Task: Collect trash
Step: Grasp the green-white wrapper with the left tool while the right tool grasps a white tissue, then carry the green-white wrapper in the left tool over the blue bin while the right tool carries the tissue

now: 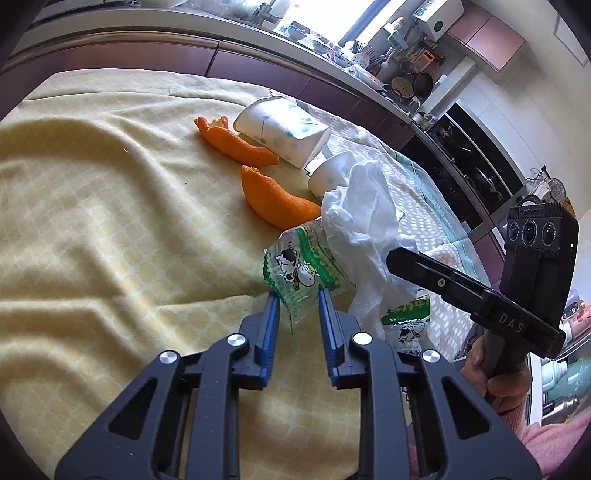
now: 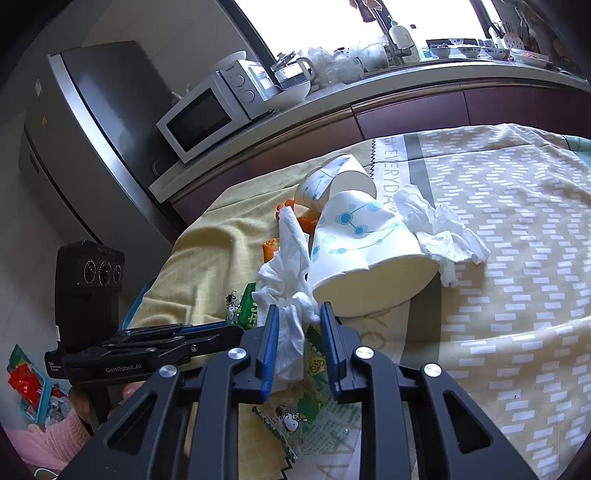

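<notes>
My left gripper [image 1: 295, 295] is closed on the clear green cow-print candy wrapper [image 1: 295, 269], just in front of the crumpled white paper tissue [image 1: 365, 221]. My right gripper [image 2: 297, 314] pinches that tissue, beside the fallen white dotted paper cup [image 2: 362, 251].

Kitchen interior, daylit, with cloth-covered table in front of the counter run

Pale worktop [image 2: 424, 75] over dark plum cabinet fronts [image 2: 406, 114]; bright window [image 2: 332, 26] above it, overexposed, with a tap and soap bottle [image 2: 399, 35] at the sink. White microwave [image 2: 199, 118] beside a small white toaster oven [image 2: 247, 83], glass kettle [image 2: 295, 72] and white bowl [image 2: 291, 96] near. Steel-grey refrigerator [image 2: 85, 122] at the counter's end. Bowls and dishes [image 2: 465, 48] further along; utensil holder [image 1: 364, 55], pans [image 1: 413, 83]. Black built-in oven [image 1: 469, 166] under the side run. Table cloths: yellow check [image 1: 92, 206], beige with white dashes [image 2: 517, 221].
</notes>
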